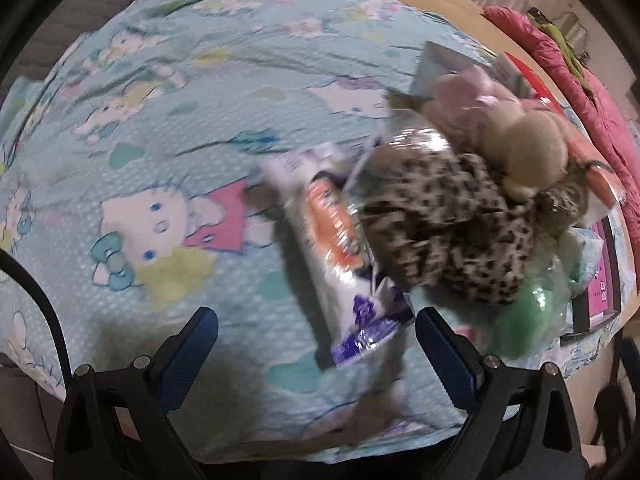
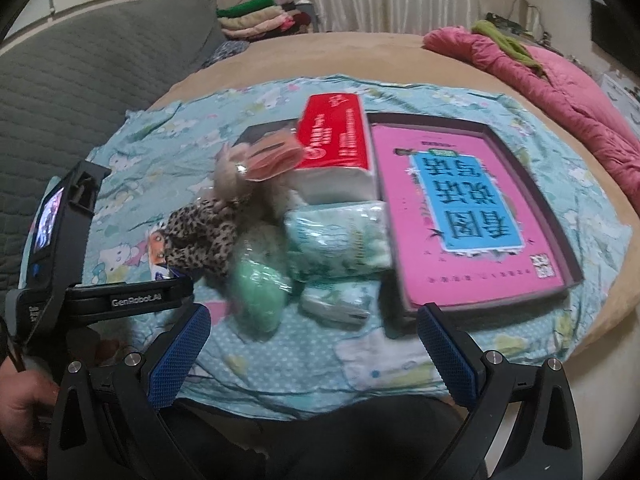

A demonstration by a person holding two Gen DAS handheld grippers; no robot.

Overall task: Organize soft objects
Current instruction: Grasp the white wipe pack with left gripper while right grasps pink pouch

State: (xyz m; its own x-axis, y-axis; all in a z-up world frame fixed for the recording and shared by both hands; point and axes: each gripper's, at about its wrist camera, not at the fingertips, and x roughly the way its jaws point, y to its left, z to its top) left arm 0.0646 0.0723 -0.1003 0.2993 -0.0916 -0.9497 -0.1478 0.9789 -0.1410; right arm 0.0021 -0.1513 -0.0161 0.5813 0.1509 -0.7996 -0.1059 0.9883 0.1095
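Note:
A heap of soft things lies on a light blue cartoon-print sheet (image 1: pixel 160 128). A leopard-print cloth (image 1: pixel 448 228) (image 2: pixel 204 236) sits in the middle, with a beige plush toy (image 1: pixel 524 148) (image 2: pixel 230 182) on top. Beside them lie a white, orange and purple tissue pack (image 1: pixel 340 248), a green bundle in clear wrap (image 1: pixel 524 320) (image 2: pixel 260 296), two pale green tissue packs (image 2: pixel 340 240) and a red and white tissue pack (image 2: pixel 336 148). My left gripper (image 1: pixel 316 344) is open just before the purple pack. My right gripper (image 2: pixel 312 344) is open, with nothing between its fingers.
A pink book in a dark box lid (image 2: pixel 472 212) lies right of the heap. A pink quilt (image 2: pixel 560 92) and green cloth (image 2: pixel 508 44) sit at the far right of the tan bed. Grey quilted upholstery (image 2: pixel 80 100) stands left. A hand (image 2: pixel 24 412) holds the left gripper.

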